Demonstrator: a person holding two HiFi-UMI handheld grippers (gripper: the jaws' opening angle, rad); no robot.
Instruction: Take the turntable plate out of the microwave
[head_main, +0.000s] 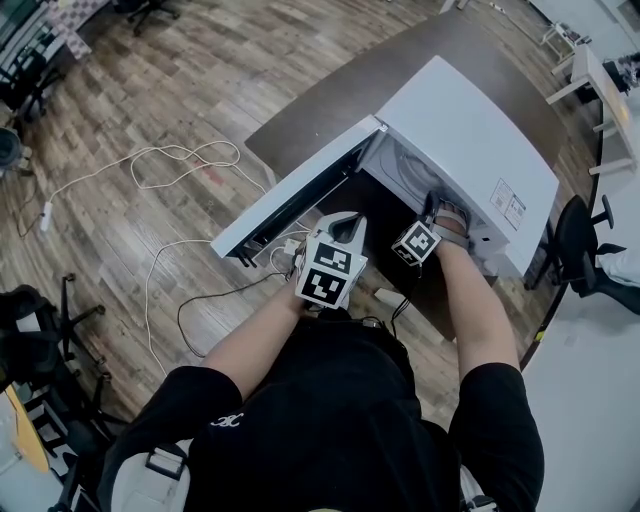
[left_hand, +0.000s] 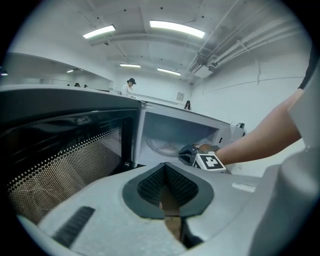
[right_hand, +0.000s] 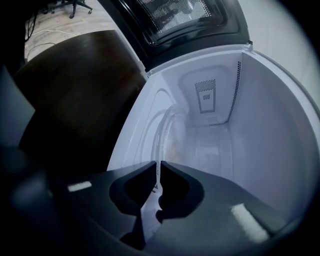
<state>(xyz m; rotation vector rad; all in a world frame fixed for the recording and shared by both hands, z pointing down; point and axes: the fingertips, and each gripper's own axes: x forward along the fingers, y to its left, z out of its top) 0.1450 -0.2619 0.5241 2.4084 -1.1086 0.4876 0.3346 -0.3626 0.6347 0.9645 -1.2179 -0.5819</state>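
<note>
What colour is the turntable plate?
Clear, see-through glass: the plate shows best in the right gripper view.

Past the right gripper's (right_hand: 159, 165) jaws the microwave (right_hand: 210, 140) cavity is clear, walls (right_hand: 272, 125) tight either side. The open door (left_hand: 65, 160) blocks left of the left gripper's (left_hand: 165, 167) jaws, a forearm (left_hand: 260, 136) ahead-right.

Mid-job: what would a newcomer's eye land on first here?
The white microwave on the dark table, its door swung wide open. Inside the cavity, the right gripper has its fingers pinched on the rim of the glass turntable plate. The left gripper hangs shut and empty outside.
</note>
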